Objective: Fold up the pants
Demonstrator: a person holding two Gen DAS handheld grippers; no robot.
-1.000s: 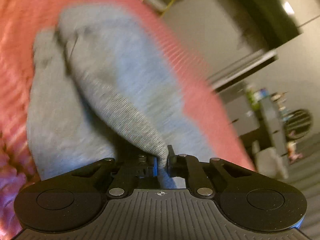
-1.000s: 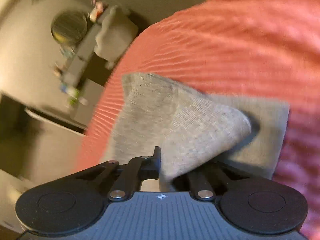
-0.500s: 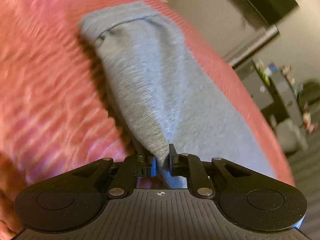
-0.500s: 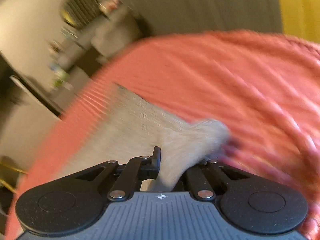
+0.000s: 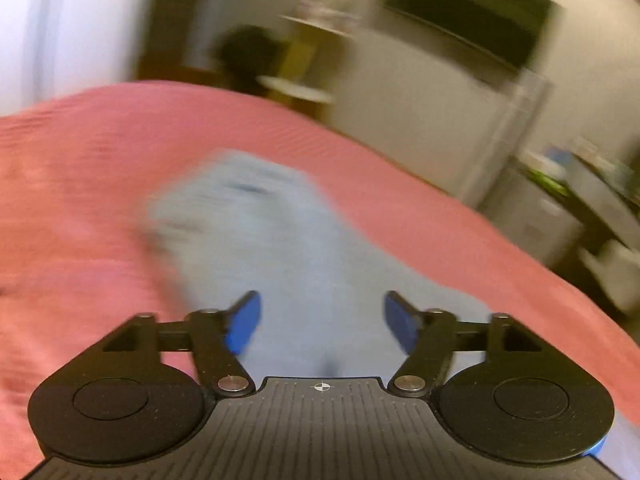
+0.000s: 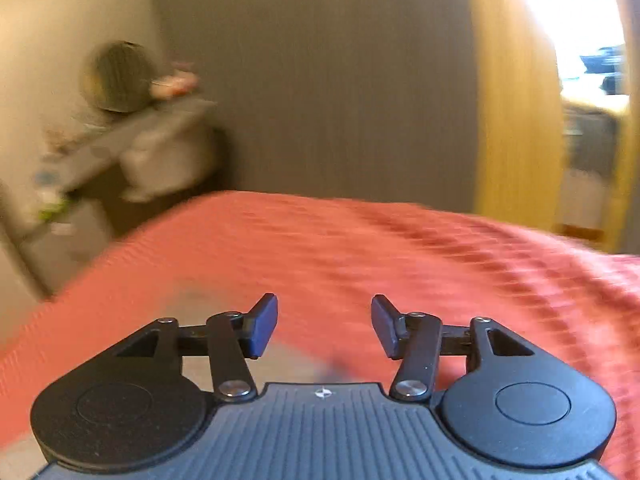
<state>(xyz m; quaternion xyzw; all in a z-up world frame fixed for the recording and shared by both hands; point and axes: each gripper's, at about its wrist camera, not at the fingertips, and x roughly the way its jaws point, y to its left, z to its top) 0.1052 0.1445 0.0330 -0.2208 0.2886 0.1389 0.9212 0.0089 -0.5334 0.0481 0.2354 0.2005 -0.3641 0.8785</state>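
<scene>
Grey pants [image 5: 280, 240] flat on red bedspread [image 5: 80, 160]

Right gripper [image 6: 324, 326]: fingers [image 6: 262, 328] have just been opening, nothing between them. Below, red bedspread [image 6: 400, 256]; grey pants [image 6: 280, 368] edge visible, blurred.

Bed with coral-red ribbed knit bedspread [image 5: 420, 216] fills lower half of both wrist views, surface blurred. Light grey knit pants [image 5: 280, 248] lie flat directly on bedspread, folded into a long strip running away from left camera. In right wrist view only a grey patch of them [image 6: 216, 300] shows at left, rest of the red cover [image 6: 440, 264] bare, slightly rumpled
</scene>
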